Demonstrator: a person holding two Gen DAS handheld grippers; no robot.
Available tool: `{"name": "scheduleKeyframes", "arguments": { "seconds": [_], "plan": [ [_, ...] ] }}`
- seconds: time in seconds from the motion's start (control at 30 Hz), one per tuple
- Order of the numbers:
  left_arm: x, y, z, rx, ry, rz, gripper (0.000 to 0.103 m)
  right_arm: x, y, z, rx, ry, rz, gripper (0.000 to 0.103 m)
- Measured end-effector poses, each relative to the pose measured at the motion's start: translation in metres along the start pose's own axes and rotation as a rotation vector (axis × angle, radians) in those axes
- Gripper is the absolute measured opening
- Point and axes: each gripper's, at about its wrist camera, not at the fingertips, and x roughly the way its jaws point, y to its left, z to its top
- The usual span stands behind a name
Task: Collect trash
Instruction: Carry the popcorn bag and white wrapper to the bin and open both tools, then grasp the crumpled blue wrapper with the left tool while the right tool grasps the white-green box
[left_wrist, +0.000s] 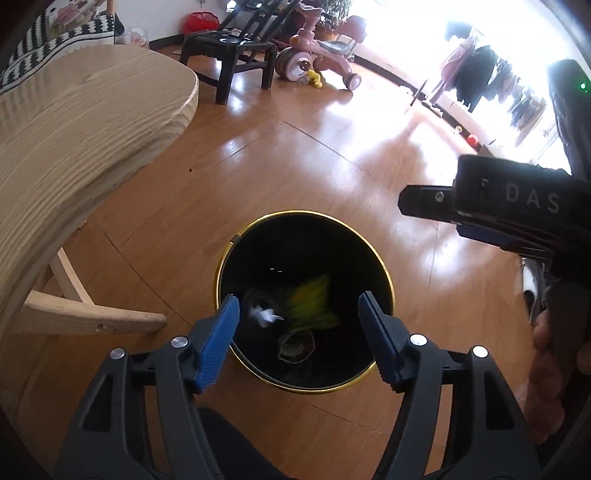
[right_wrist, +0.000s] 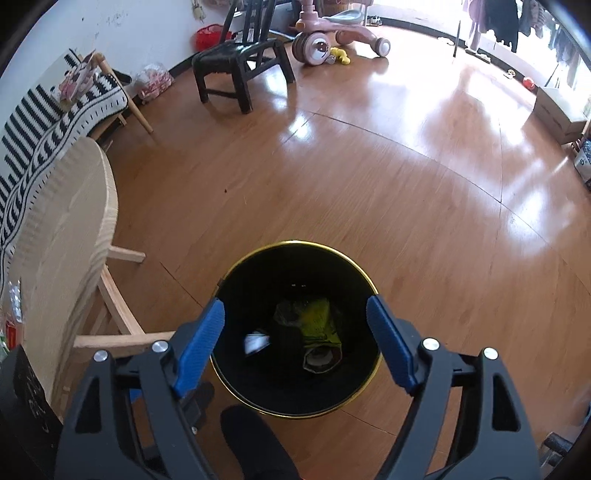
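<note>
Both tongs, left (left_wrist: 299, 306) and right (right_wrist: 295, 314), gape empty above the trash bin (left_wrist: 384, 280).

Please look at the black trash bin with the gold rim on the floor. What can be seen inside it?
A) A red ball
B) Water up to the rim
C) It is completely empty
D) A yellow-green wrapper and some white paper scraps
D: inside the black trash bin, a yellow-green wrapper lies at the bottom, with a white paper scrap beside it; no ball or water is visible.
</note>
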Motion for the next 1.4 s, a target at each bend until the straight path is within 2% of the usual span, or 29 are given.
{"name": "scheduleKeyframes", "arguments": {
  "seconds": [0.1,0.2,0.33,0.47,0.63,0.67,0.73,0.87,0.93,1.03,1.13,1.2,1.4],
  "plan": [
    [-0.015,0.002,-0.002,0.005,-0.006,-0.013,0.075,-0.01,0.007,0.001,-0.006,-0.034,0.01,0.081],
    [-0.052,0.013,-0.007,0.033,-0.041,0.005,0.083,-0.026,0.028,0.001,-0.045,-0.092,0.03,0.083],
    [-0.122,0.051,-0.02,0.056,-0.112,0.087,0.087,-0.056,0.079,-0.004,-0.128,-0.175,0.116,0.083],
    [-0.207,0.12,-0.044,-0.007,-0.192,0.214,0.089,-0.083,0.146,-0.018,-0.249,-0.241,0.203,0.084],
    [-0.297,0.21,-0.089,-0.115,-0.265,0.382,0.091,-0.106,0.251,-0.054,-0.438,-0.246,0.347,0.084],
    [-0.318,0.237,-0.105,-0.148,-0.279,0.447,0.091,-0.109,0.275,-0.064,-0.484,-0.243,0.379,0.084],
    [-0.346,0.277,-0.128,-0.216,-0.293,0.531,0.091,-0.115,0.319,-0.082,-0.554,-0.229,0.442,0.084],
    [-0.388,0.343,-0.166,-0.38,-0.319,0.623,0.091,-0.124,0.386,-0.117,-0.629,-0.194,0.557,0.084],
    [-0.398,0.363,-0.167,-0.408,-0.328,0.642,0.091,-0.126,0.421,-0.137,-0.665,-0.17,0.606,0.084],
    [-0.41,0.387,-0.181,-0.416,-0.336,0.667,0.091,-0.124,0.463,-0.161,-0.74,-0.148,0.621,0.084],
    [-0.414,0.409,-0.191,-0.447,-0.325,0.656,0.091,-0.115,0.493,-0.175,-0.796,-0.135,0.637,0.084],
    [-0.412,0.424,-0.198,-0.475,-0.316,0.651,0.091,-0.101,0.512,-0.183,-0.831,-0.127,0.615,0.084],
    [-0.398,0.459,-0.183,-0.47,-0.334,0.606,0.091,-0.071,0.547,-0.198,-0.895,-0.099,0.583,0.084]
  ]
}}
